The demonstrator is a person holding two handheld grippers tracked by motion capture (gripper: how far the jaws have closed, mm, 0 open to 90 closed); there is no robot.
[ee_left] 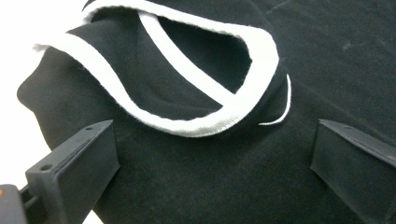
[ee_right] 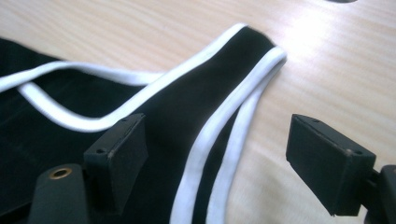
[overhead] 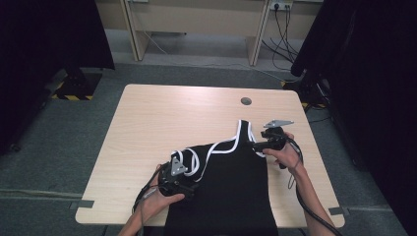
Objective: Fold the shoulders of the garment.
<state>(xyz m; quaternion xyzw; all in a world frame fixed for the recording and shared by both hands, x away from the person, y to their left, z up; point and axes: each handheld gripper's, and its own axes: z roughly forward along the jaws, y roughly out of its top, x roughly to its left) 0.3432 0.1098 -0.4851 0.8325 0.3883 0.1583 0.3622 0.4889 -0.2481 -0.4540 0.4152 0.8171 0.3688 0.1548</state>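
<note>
Black sleeveless fabric top with white-trimmed straps point(overhead: 231, 182): laid flat on the light wooden table point(overhead: 147, 128), hem at the near edge. Left gripper point(ee_left: 212, 154): held spread wide over a bunched strap, nothing pinched. Right gripper point(ee_right: 217, 158): likewise spread wide, the straightened strap between its jaws, ungripped.

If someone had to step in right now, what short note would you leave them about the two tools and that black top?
Left gripper: open, over the bunched left shoulder of the black tank top, holding nothing.
Right gripper: open, beside the right shoulder strap, which lies flat between its jaws, ungripped.
The top lies on the table, hem hanging over the near edge.
Done: right strap laid out straight.
Left: likely smoothing the crumpled left strap.
</note>
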